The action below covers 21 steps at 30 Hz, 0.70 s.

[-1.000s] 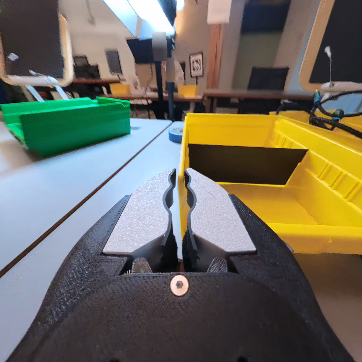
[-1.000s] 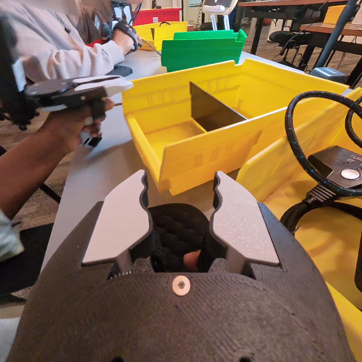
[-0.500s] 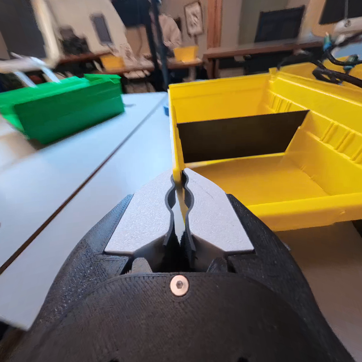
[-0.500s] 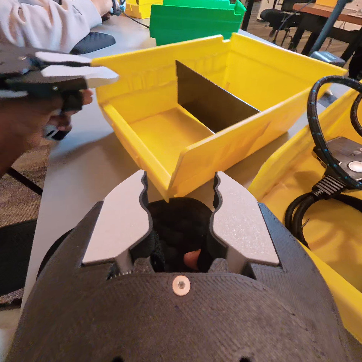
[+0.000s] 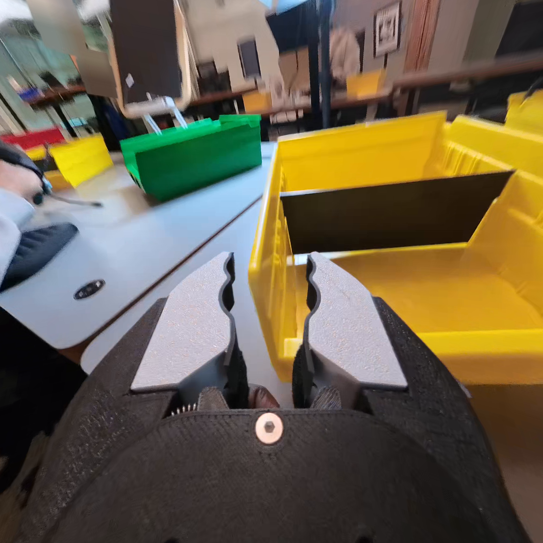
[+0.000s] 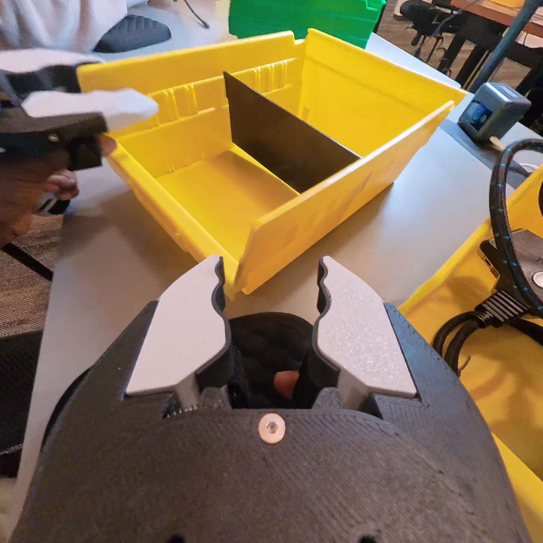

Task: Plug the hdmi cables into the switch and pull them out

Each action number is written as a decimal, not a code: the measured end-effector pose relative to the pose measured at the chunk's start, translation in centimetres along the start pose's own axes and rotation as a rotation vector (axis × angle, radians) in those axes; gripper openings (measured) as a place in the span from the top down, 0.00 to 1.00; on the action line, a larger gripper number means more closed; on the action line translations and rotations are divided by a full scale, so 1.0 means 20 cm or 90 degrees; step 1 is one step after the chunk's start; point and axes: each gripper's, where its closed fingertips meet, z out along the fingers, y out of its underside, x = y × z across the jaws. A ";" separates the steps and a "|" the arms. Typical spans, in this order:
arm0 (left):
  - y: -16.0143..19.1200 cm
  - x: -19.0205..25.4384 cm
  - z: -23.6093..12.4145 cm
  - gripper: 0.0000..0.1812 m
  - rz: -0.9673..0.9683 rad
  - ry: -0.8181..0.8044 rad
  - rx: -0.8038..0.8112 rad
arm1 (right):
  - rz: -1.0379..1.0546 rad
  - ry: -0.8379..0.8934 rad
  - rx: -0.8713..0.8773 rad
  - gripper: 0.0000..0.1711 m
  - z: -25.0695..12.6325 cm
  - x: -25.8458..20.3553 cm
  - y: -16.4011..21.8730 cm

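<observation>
My left gripper (image 5: 269,261) is open, with its jaws on either side of the left wall of an empty yellow bin (image 5: 367,138) near its front corner. A black divider (image 5: 382,214) splits that bin. In the right wrist view the left gripper (image 6: 141,108) sits at the bin's (image 6: 323,223) left rim. My right gripper (image 6: 270,264) is open and empty, just in front of the bin's near corner. At the right edge, the black switch (image 6: 529,258) lies in a second yellow bin (image 6: 470,382), with a black blue-flecked HDMI cable (image 6: 499,205) looped over it and a plug (image 6: 496,308) at its side.
A green bin (image 5: 194,164) stands behind on the grey table (image 5: 147,235). A small grey box (image 6: 493,111) sits at the back right. Another person's sleeve and a black pad (image 5: 35,249) lie at the left. The table's left edge (image 6: 53,264) drops to carpet. To reach the plug (image 6: 496,308) in a straight line is about 15 centimetres for my right fingers, about 30 centimetres for my left.
My left gripper was shut on the bin's left wall half a second ago and has opened. The right gripper has risen and looks down more steeply; the bin shows more squarely.
</observation>
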 end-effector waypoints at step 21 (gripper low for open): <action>-0.72 0.42 -0.37 0.95 -0.091 0.145 0.399 | -0.281 0.322 0.258 0.92 -0.59 0.29 -0.43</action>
